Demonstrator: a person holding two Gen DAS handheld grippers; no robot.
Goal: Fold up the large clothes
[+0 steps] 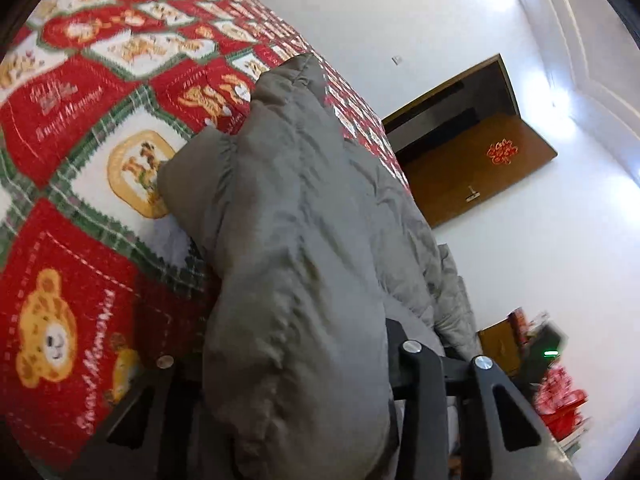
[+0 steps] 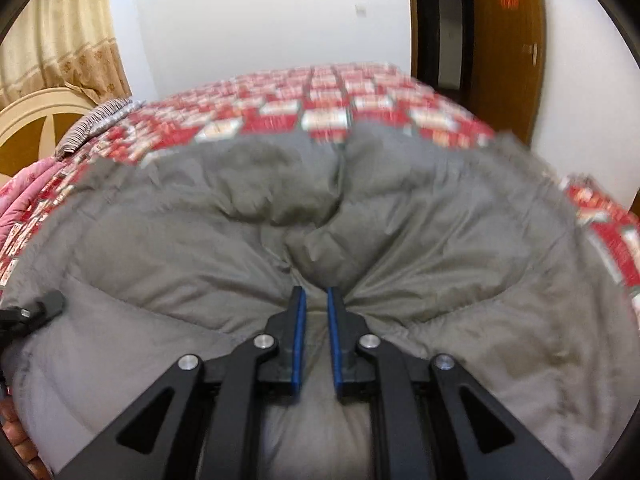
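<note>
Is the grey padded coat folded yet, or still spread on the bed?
Still mostly spread: in the right wrist view the grey padded coat lies wide across the red patterned bedcover, bunched only at the right hand-held gripper.

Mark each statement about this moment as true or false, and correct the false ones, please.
1. The garment is a grey padded coat. True.
2. The coat lies on a plain blue sheet. False: it lies on a red, white and green bedspread with bear pictures.
3. The right gripper pinches a fold of the coat. True.
4. The wooden door is shut. False: it stands open.
5. The left gripper is away from the coat. False: a thick part of the coat sits between its fingers.
</note>
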